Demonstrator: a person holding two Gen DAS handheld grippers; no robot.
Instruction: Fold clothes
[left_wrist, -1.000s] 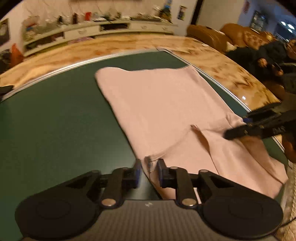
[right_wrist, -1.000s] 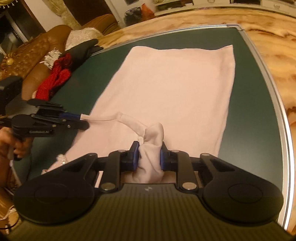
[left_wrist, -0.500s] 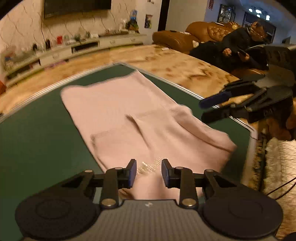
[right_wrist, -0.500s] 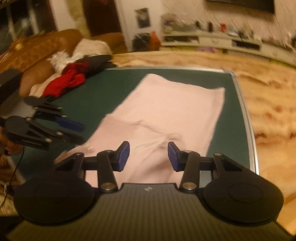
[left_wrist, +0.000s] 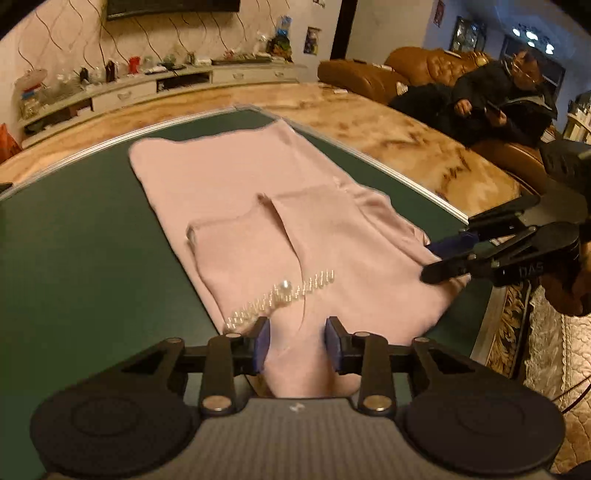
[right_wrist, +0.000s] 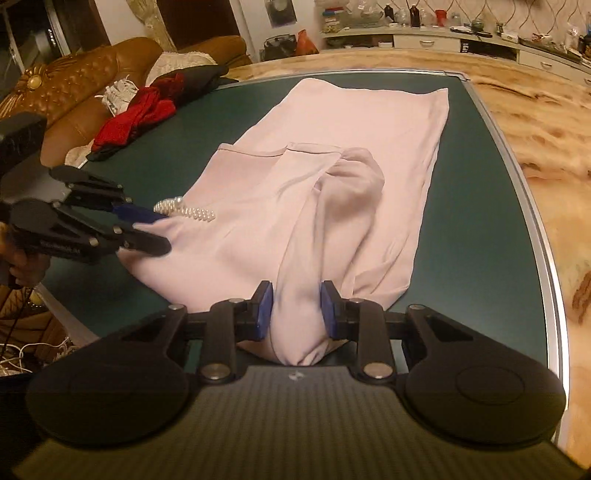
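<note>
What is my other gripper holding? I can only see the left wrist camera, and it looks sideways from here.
Observer: The right gripper has a bunched-up ridge of the pink garment standing between its fingers, and they are closing on it.
Operator: Are there more clothes to fold after this one?
Observer: Yes. A red and black pile of clothes lies at the left edge of the table, next to the brown sofa and apart from the pink garment.

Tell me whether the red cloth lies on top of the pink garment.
No. The red cloth sits apart from the pink garment, at the table's far-left edge.
</note>
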